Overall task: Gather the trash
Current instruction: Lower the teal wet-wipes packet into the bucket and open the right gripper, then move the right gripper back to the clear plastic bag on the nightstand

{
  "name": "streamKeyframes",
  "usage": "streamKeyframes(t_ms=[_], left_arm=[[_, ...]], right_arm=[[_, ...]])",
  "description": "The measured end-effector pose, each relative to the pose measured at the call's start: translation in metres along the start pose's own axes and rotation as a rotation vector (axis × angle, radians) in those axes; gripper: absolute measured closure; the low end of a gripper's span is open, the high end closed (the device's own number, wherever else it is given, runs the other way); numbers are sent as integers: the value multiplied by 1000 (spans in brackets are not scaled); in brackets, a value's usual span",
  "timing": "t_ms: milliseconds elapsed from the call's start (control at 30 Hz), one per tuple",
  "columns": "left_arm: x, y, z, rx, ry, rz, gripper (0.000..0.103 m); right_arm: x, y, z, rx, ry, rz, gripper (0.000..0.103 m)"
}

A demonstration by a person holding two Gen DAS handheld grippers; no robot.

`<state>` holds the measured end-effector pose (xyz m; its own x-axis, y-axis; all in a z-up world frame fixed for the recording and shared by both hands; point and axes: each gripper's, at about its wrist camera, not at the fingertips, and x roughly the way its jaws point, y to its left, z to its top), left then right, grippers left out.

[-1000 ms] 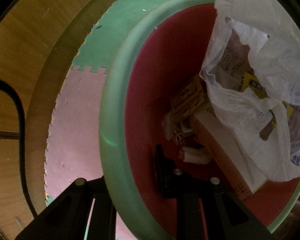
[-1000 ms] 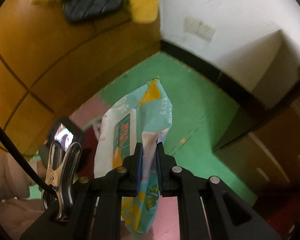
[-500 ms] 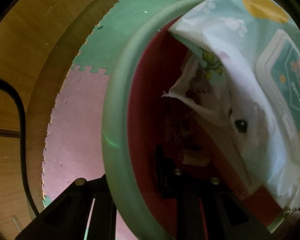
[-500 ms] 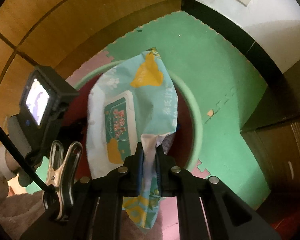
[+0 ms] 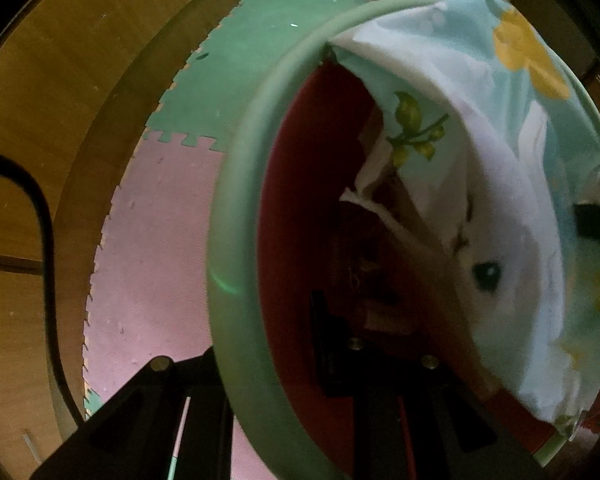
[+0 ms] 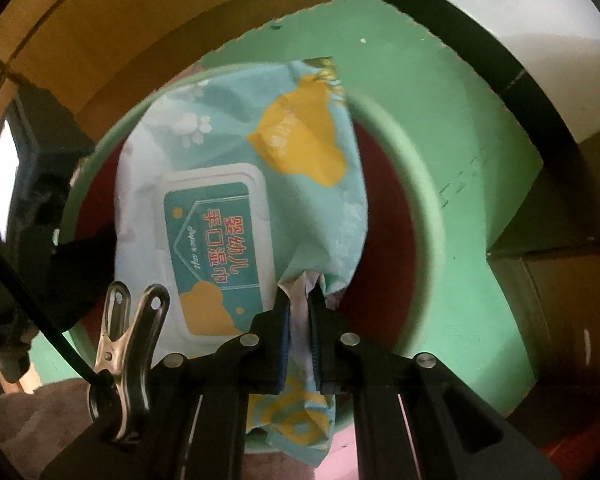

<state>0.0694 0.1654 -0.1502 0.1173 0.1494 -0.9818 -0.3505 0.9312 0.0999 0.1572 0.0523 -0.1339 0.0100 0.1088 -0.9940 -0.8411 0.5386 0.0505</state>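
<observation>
Pale-blue and yellow, the crinkled plastic wet-wipe packet (image 6: 239, 216) hangs from the right gripper (image 6: 298, 332), whose pads are pinched narrow on a twisted fold at the packet's lower edge. In the centre of the right wrist view it sits over the mouth of the round bin with a green rim and red inside (image 6: 412, 208); in the left wrist view it fills the right half of the frame, inside the rim. The left gripper (image 5: 287, 352) is clamped narrow on the bin's near wall, one finger inside and one outside. My worry: the packet is wide and stiff, so on release it may bridge the rim or catch the white bag beneath and tip out onto the green foam mat (image 6: 460, 92).
</observation>
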Motion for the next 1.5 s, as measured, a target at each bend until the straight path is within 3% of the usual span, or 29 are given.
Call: streamKeyframes(t_ms=[167, 267, 667, 900, 1067, 1200, 1500], left_arm=[[-1, 2, -1, 2, 0, -4, 86], [0, 3, -1, -9, 0, -10, 86], [0, 2, -2, -14, 0, -13, 86], [1, 3, -2, -15, -2, -12, 86], [0, 2, -2, -12, -4, -13, 86], [2, 3, -3, -13, -1, -12, 86], [2, 3, -2, -12, -2, -9, 86]], right_arm=[[28, 2, 10, 37, 69, 35, 92], [43, 6, 17, 25, 96, -10, 92], [77, 2, 34, 57, 194, -16, 92], [62, -14, 28, 103, 165, 5, 91], [38, -27, 22, 174, 110, 86, 68], [15, -25, 22, 152, 42, 88, 52], [-18, -17, 2, 155, -33, 96, 51]])
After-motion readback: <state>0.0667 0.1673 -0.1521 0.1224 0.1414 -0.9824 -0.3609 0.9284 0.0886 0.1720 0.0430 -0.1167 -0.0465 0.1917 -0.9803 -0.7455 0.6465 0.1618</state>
